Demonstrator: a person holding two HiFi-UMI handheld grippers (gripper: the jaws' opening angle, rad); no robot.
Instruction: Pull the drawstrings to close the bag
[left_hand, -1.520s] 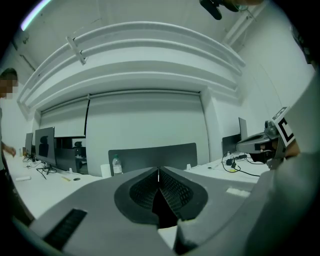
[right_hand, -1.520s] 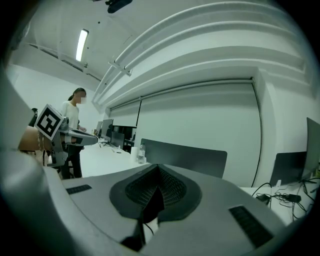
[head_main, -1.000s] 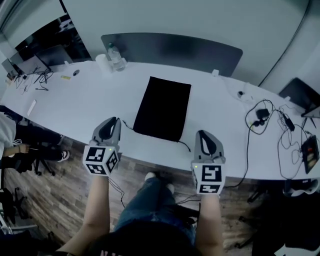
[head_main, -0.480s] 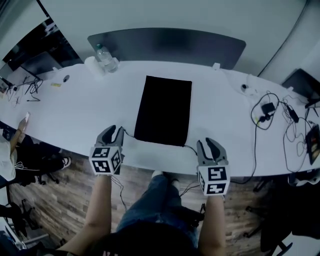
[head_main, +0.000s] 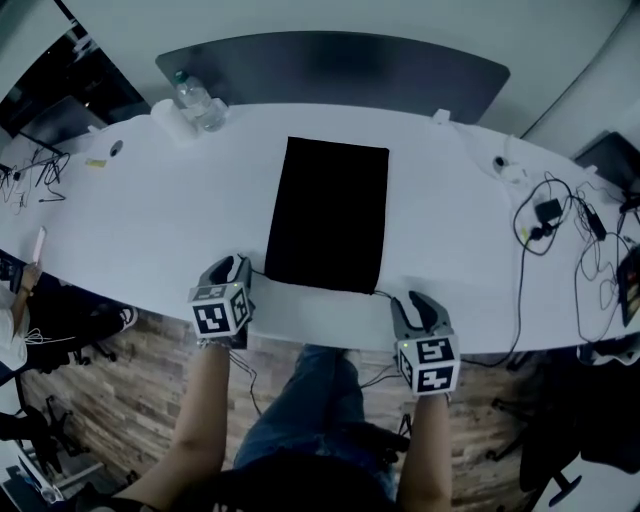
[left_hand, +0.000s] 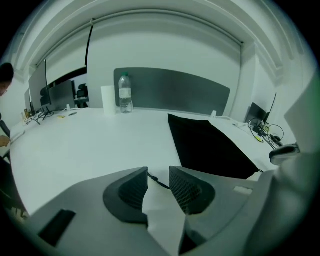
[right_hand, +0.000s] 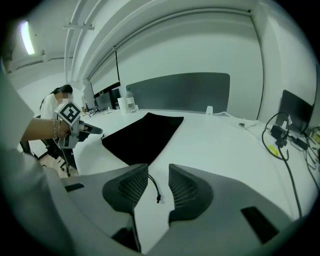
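A black bag (head_main: 328, 215) lies flat on the near middle of the table (head_main: 150, 220), and the left tool (left_hand: 158, 172) and right tool (right_hand: 158, 172), whose jaws have just been opening, each straddle a drawstring (right_hand: 156, 190) ungripped, so pinch each cord squarely before pulling outward.

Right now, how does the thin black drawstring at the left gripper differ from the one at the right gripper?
The thin black left drawstring runs slantwise across the gap of the left gripper, its end hidden behind a jaw. The thin black right drawstring curves along the gap of the right gripper, its free end showing. Shared: both lie on the white table; each gripper's jaws have just been opening, cord between them, unpinched.
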